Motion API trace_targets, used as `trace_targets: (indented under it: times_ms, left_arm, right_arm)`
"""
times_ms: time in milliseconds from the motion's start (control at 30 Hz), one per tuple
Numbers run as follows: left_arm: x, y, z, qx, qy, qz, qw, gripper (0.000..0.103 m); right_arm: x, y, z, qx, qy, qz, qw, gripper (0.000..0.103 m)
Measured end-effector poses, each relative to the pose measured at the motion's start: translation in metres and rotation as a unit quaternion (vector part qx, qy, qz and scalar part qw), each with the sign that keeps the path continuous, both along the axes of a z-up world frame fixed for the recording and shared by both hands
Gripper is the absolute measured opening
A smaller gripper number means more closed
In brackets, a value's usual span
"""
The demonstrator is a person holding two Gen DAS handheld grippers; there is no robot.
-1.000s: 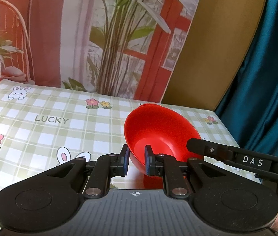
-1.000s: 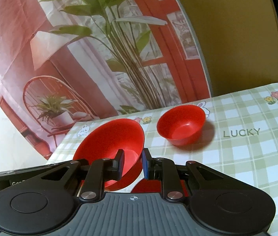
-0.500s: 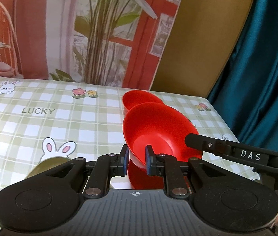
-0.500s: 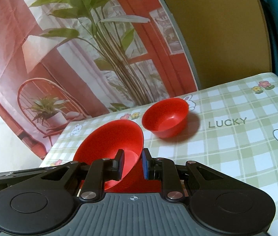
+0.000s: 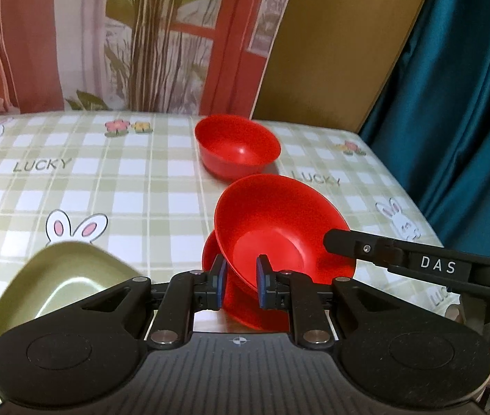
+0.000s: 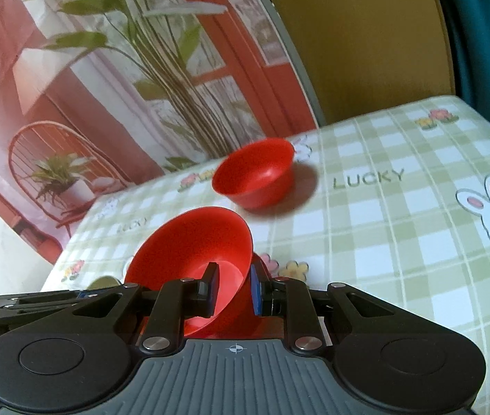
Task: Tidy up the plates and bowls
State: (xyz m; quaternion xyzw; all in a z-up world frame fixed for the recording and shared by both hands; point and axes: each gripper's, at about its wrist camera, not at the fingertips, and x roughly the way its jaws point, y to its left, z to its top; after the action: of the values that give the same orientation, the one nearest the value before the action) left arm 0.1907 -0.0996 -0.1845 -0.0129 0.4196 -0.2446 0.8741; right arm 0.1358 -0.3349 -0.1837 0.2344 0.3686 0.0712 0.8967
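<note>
Both your grippers have come down toward the checked tablecloth [image 5: 134, 190], so the red bowl you carry [image 5: 272, 228] now hangs just over a red plate [image 5: 217, 259], close to set-down. Your left gripper [image 5: 239, 285] and right gripper [image 6: 231, 288] each clamp its rim. Count two red bowls, the second [image 5: 238, 148] standing further back, one red plate, and one green dish [image 5: 61, 287].

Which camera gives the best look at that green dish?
The left wrist view: the green dish shows its rim and hollow at lower left, though the gripper body hides part. The right wrist view shows only a small green sliver beside the held red bowl.
</note>
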Motion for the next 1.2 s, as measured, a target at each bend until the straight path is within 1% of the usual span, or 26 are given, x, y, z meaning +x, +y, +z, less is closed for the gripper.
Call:
trace_targets:
  times_ms: [200, 800, 900, 933, 1000, 1200]
  left_arm:
    - [0.003, -0.001, -0.006, 0.015, 0.009, 0.004, 0.9998, 0.019]
    - [0.004, -0.004, -0.012, 0.026, 0.018, 0.005, 0.9995, 0.020]
    - [0.005, -0.004, -0.012, 0.023, 0.016, 0.008, 0.9996, 0.022]
    - [0.005, -0.004, -0.011, 0.022, 0.015, 0.009, 0.9996, 0.027]
    - [0.006, -0.002, -0.010, 0.017, 0.012, 0.013, 0.9997, 0.031]
    - [0.011, 0.003, -0.001, 0.004, -0.001, 0.024, 0.9997, 0.031]
  right_arm:
    - [0.000, 0.004, -0.006, 0.000, 0.007, 0.004, 1.000, 0.019]
    - [0.003, 0.003, -0.011, -0.005, 0.015, 0.003, 1.000, 0.019]
    - [0.004, 0.001, -0.010, -0.009, 0.016, -0.001, 1.000, 0.020]
    - [0.004, 0.000, -0.010, -0.008, 0.015, -0.002, 1.000, 0.020]
    - [0.004, -0.002, -0.009, -0.009, 0.012, -0.003, 1.000, 0.020]
    - [0.007, -0.007, -0.003, -0.014, -0.001, -0.007, 1.000, 0.020]
